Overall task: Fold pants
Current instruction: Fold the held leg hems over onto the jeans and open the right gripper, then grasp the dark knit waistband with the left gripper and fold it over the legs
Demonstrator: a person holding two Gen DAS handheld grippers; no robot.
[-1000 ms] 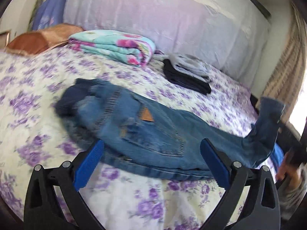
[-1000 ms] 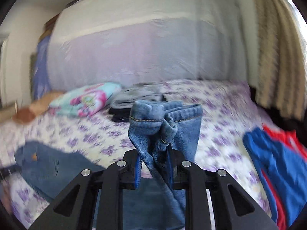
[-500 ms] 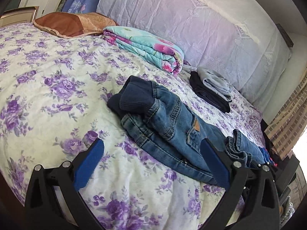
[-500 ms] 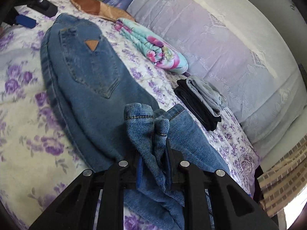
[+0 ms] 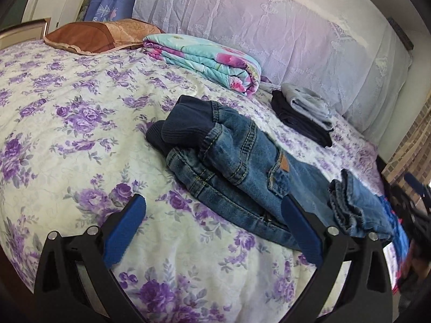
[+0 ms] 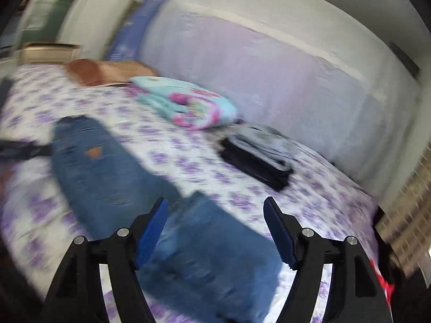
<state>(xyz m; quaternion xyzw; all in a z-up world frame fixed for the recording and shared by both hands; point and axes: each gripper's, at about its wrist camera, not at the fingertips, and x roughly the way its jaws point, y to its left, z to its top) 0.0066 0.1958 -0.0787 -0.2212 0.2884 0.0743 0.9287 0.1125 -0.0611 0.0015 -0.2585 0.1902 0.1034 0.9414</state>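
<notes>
Blue jeans (image 5: 242,167) lie on the floral bed sheet (image 5: 67,123), waistband bunched to the left and leg ends folded back on the right. My left gripper (image 5: 212,210) is open and empty, hovering just in front of the jeans. My right gripper (image 6: 215,210) is open and empty above the folded-over leg part of the jeans (image 6: 204,247), in a blurred view. The right gripper also shows at the right edge of the left wrist view (image 5: 414,215).
A folded turquoise floral blanket (image 5: 210,59) and a brown pillow (image 5: 97,35) lie at the back. A stack of folded dark and grey clothes (image 5: 304,110) sits by the headboard. Red and blue garments (image 6: 382,282) lie at the bed's right edge.
My right gripper has opened and let go of the jeans' leg ends, which now lie folded over on the pants. The left gripper has stayed open.
</notes>
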